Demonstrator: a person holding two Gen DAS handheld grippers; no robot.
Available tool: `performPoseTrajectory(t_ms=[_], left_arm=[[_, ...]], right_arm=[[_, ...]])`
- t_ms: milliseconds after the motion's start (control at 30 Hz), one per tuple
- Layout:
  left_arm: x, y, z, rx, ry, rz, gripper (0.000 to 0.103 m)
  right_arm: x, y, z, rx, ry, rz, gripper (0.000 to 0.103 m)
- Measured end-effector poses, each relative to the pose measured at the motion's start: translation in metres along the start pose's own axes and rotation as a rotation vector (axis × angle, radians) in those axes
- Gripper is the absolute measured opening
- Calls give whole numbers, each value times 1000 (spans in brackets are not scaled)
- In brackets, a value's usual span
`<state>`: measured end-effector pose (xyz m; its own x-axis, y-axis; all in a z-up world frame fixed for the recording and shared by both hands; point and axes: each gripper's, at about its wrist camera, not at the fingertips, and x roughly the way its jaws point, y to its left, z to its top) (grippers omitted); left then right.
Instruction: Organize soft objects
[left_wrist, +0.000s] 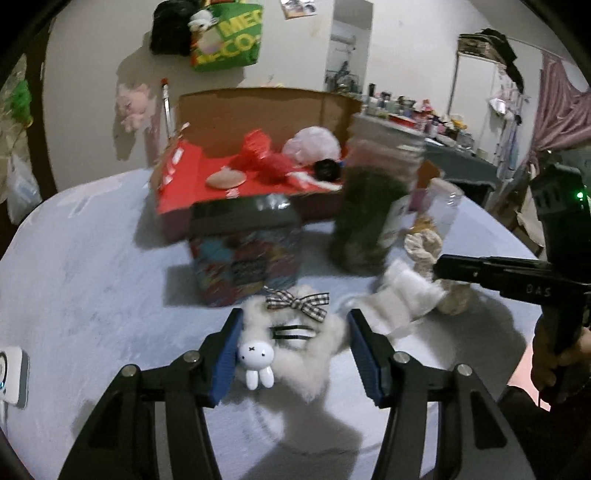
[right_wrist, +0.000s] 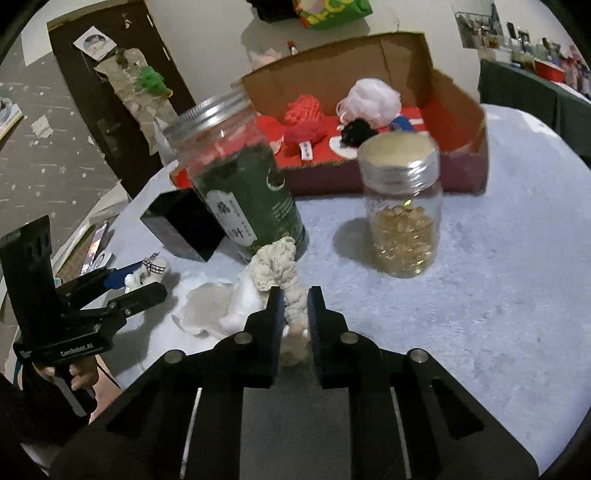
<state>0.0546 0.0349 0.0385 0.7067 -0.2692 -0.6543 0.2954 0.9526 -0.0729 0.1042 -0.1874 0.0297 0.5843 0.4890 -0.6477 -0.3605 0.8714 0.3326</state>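
Straddling a fluffy white hair accessory (left_wrist: 295, 350) on the pale tabletop (left_wrist: 92, 295), the left gripper (left_wrist: 293, 354) has its blue-padded fingers (left_wrist: 225, 354) set wide, one on each side of the fluff and not yet pressing it. The piece carries a small white bunny charm (left_wrist: 255, 360), a checked bow (left_wrist: 298, 303) and a black hair clip (left_wrist: 293, 332). The right gripper (right_wrist: 293, 314) has its fingers narrow around a cream knitted scrunchie (right_wrist: 284, 273), apparently pinching it. To do this step well, I judge each hand should close on the soft bulk, not on the hard charm or clip, lift clear of the jars, and carry its piece to the red cardboard box (right_wrist: 461, 110), where a red mesh pouf (right_wrist: 306, 122), a pale pink pouf (right_wrist: 373, 98) and something black and fuzzy (right_wrist: 356, 131) already lie. Only the right wrist view shows the green tea jar (right_wrist: 243, 177) sharply, the jar of golden capsules (right_wrist: 402, 206) and a crumpled white cloth (right_wrist: 210, 306) beside the scrunchie. Only the left wrist view shows the charm's details and a colourful tin (left_wrist: 245, 251) just behind the fluff.
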Motion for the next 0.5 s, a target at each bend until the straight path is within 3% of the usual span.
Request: performPoseTrajectory(t_ms=[500], left_arm=[[13, -14, 7, 24, 30, -17, 58]], right_arm=[[-12, -18, 1, -2, 8, -27, 12]])
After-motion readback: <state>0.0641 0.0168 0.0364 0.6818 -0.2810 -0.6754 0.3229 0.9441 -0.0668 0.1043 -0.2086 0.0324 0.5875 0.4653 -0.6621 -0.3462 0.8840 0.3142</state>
